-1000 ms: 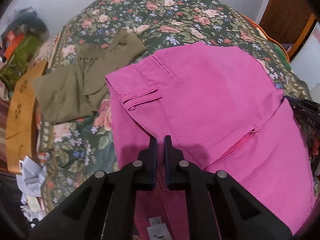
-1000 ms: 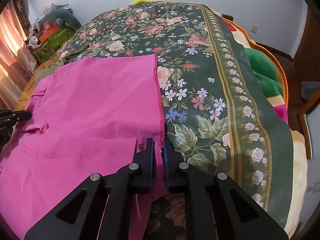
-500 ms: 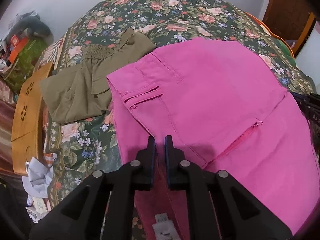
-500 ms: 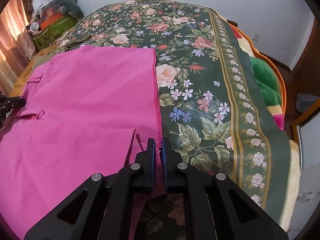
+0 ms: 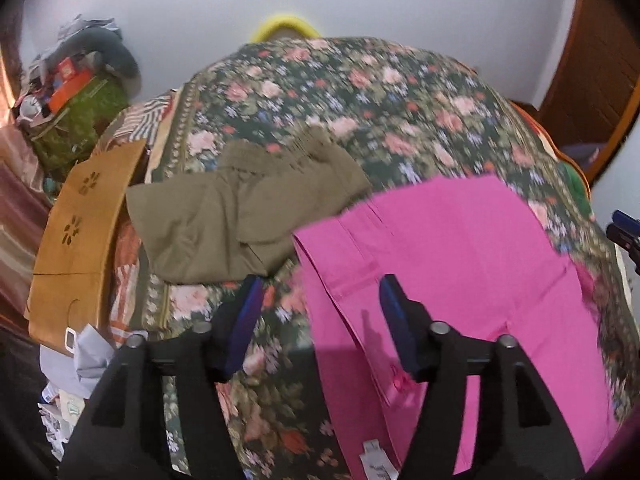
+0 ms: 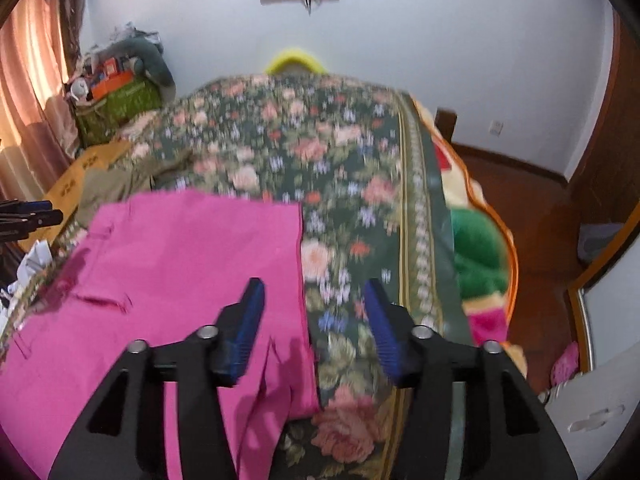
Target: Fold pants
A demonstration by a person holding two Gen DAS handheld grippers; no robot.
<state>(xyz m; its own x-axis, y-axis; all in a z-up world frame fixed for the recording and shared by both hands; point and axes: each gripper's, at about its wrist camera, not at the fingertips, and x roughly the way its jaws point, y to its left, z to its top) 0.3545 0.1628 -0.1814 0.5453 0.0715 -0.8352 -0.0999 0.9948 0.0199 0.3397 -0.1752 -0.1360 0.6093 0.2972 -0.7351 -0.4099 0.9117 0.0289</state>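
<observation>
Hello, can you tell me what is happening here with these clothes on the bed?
A person is folding pink pants on a bed covered with a floral blanket, using a hand-held gripper in each hand. Right now both the left hand-held gripper and the right hand-held gripper are open and hold nothing. The pants lie folded on the blanket. An olive-green garment lies beside them, untouched.

The left wrist camera looks forward over the bed (image 5: 360, 92) from its left near side, close above it. The right wrist camera faces likewise from the right. Both show the pink pants (image 5: 460, 264) (image 6: 180, 264).
</observation>
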